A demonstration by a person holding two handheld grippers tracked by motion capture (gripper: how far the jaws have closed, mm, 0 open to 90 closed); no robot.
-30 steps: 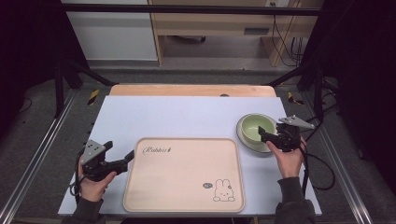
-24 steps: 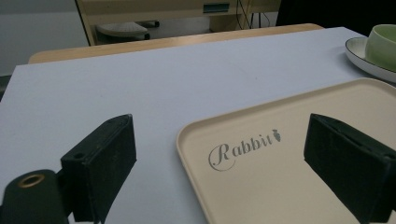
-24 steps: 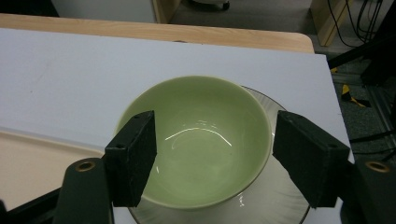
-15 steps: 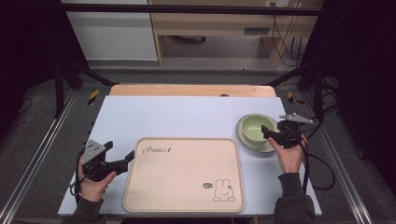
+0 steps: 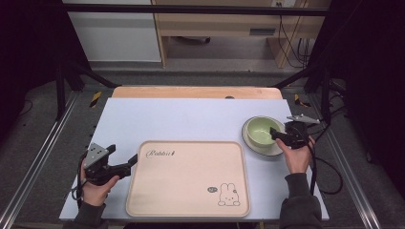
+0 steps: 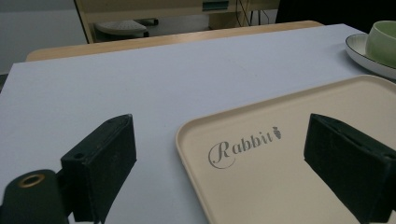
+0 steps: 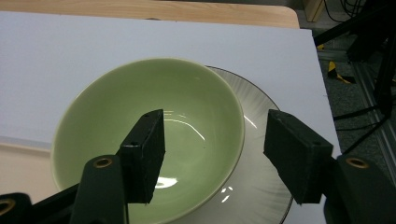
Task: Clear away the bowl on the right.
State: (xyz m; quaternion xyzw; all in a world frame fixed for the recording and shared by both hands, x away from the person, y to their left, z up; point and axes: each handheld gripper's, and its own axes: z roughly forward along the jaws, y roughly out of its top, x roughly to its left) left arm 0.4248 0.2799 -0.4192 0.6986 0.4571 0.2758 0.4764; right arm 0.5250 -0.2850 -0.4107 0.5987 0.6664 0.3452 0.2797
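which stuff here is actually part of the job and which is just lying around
Likely in the job:
- green bowl, straddled by the open right gripper
- plate under the bowl
- tray, its corner between the open left gripper jaws

Lying about:
- yellow-and-black bits on the floor

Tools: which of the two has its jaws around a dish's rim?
The right tool: its open jaws straddle the green bowl's rim. The left tool sits open at the tray's edge.
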